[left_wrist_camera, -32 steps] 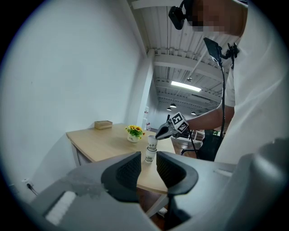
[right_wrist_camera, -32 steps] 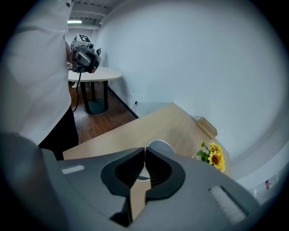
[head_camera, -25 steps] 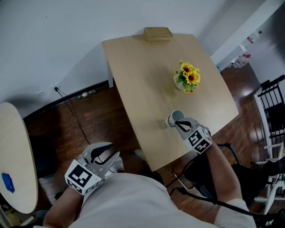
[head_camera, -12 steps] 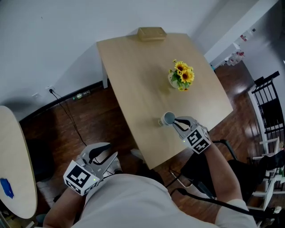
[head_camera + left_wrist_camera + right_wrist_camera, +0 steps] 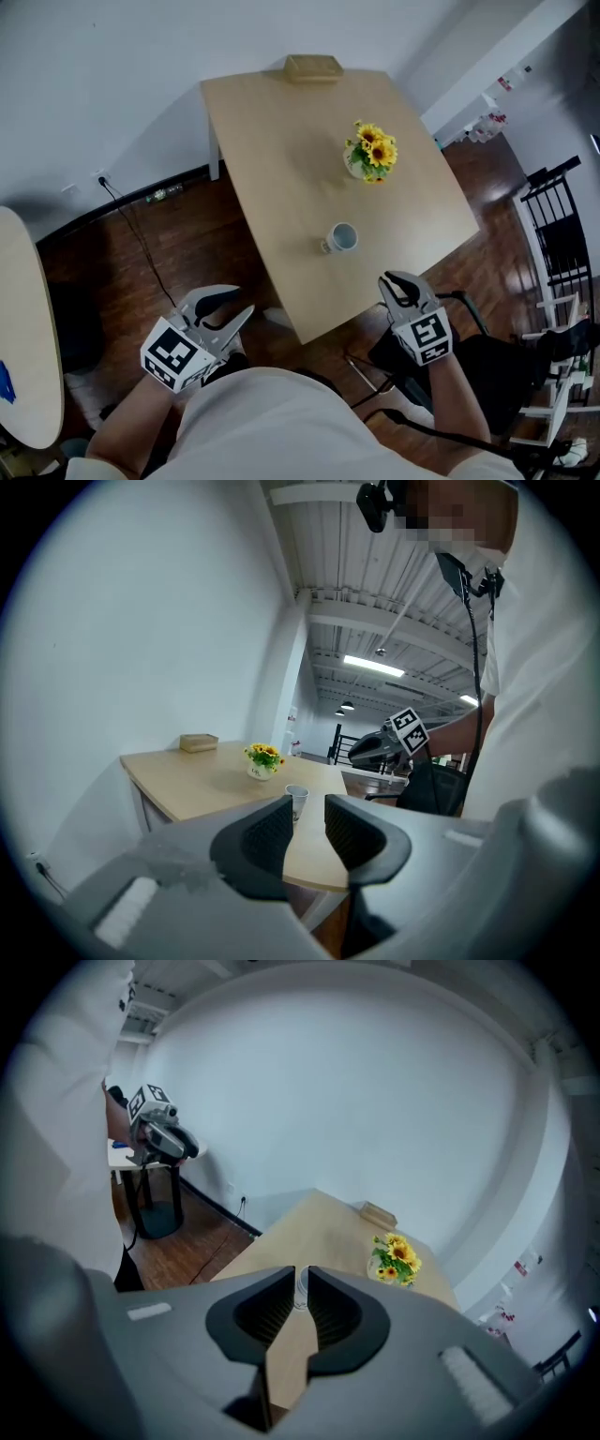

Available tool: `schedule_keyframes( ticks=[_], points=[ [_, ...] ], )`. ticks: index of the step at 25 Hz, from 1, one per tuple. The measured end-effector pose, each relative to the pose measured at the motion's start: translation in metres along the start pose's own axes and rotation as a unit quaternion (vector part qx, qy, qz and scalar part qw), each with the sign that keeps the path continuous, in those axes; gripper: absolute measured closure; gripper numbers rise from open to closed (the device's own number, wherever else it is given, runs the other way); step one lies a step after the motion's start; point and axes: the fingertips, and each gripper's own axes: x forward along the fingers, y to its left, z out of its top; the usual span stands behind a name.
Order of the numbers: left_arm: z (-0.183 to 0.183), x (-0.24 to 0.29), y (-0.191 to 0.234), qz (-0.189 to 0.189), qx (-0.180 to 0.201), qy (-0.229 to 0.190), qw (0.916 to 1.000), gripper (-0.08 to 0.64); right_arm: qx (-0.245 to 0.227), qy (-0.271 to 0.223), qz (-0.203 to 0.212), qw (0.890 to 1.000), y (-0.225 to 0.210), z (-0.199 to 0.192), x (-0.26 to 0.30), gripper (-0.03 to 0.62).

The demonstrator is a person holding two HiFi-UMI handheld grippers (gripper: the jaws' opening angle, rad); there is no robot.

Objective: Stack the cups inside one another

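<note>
A white cup point(image 5: 342, 237) stands upright on the pale wooden table point(image 5: 272, 141), near its front edge; I cannot tell whether others are nested inside it. My right gripper point(image 5: 398, 284) hangs off the table's front edge, apart from the cup, jaws a narrow gap apart with nothing between them. In the right gripper view the cup point(image 5: 301, 1288) shows far off through that gap point(image 5: 301, 1274). My left gripper point(image 5: 230, 314) is over the floor left of the table, open and empty. In the left gripper view the cup point(image 5: 298, 799) is seen far beyond the jaws point(image 5: 307, 803).
A small vase of sunflowers point(image 5: 370, 150) stands behind the cup and a tan box point(image 5: 313, 66) lies at the table's far edge. A round table point(image 5: 23, 328) is at the left. A black chair point(image 5: 487, 356) and a black rack point(image 5: 562, 234) stand at the right.
My right gripper has let go of the cup and drawn back and up, off the table's front edge. The cup stays on the table. My left gripper has shifted slightly.
</note>
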Motion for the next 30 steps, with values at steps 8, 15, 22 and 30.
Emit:
schedule_keyframes(
  ticks=[8, 15, 22, 30],
  points=[
    [-0.013, 0.021, -0.085, 0.006, 0.011, 0.021, 0.9997, 0.443, 0.09, -0.04, -0.035, 0.995, 0.059, -0.073, -0.118, 0.541],
    [-0.017, 0.026, -0.199, 0.032, 0.028, 0.021, 0.9989, 0.443, 0.144, -0.06, -0.048, 0.987, 0.094, -0.15, -0.226, 0.545],
    [-0.047, -0.002, -0.266, 0.047, 0.023, 0.062, 0.9967, 0.443, 0.156, -0.086, -0.035, 0.983, 0.13, -0.169, -0.276, 0.554],
    [-0.032, -0.005, -0.295, 0.013, 0.05, 0.063, 0.9967, 0.443, 0.213, -0.101, -0.072, 0.969, 0.142, -0.173, -0.305, 0.574]
  ],
)
